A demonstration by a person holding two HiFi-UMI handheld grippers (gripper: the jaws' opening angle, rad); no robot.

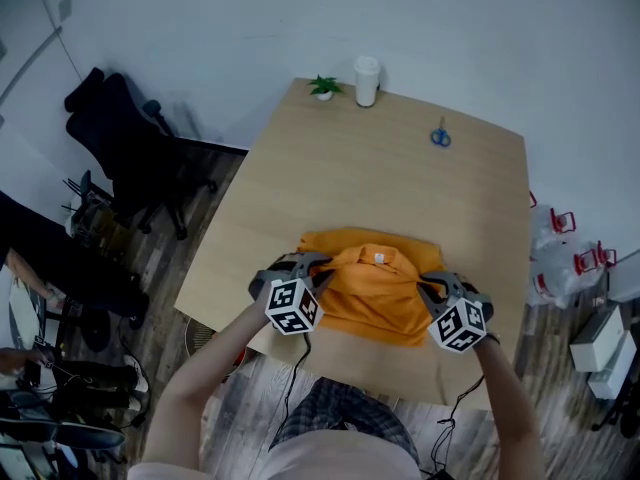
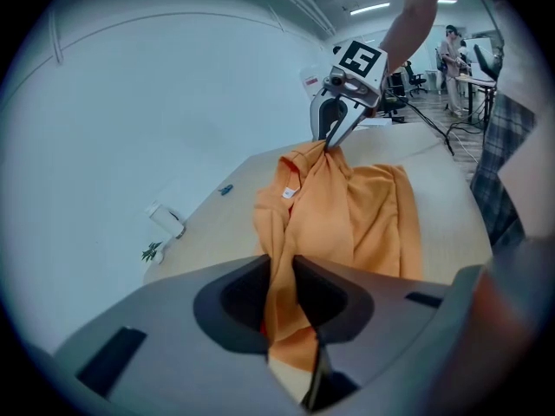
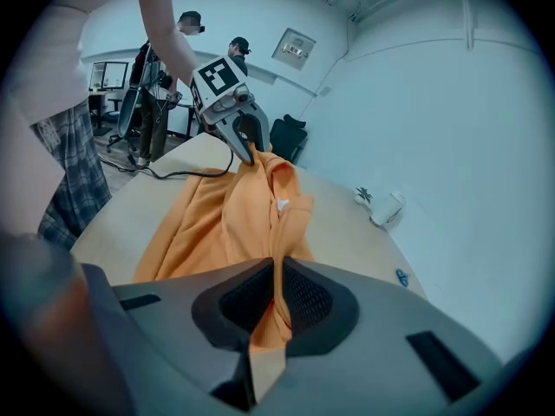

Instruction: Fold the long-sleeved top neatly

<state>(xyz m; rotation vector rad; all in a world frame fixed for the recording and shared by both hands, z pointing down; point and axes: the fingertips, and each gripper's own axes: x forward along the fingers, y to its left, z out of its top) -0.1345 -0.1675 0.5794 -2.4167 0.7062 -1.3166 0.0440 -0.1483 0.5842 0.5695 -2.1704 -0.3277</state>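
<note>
Standing by a white wall (image 1: 300,18), a wooden table (image 1: 400,188) bears the top (image 1: 375,290).

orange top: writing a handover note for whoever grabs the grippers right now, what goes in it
Left gripper: jaws shut on one side of the orange top.
Right gripper: jaws shut on the opposite side.
Top: at the near edge of the table, collar and tag facing up, cloth bunched and partly lifted between the grippers.
Done: both sides gripped.
Left: lay it flat and finish the fold; it is not neat yet.
Scissors lie far off.
</note>
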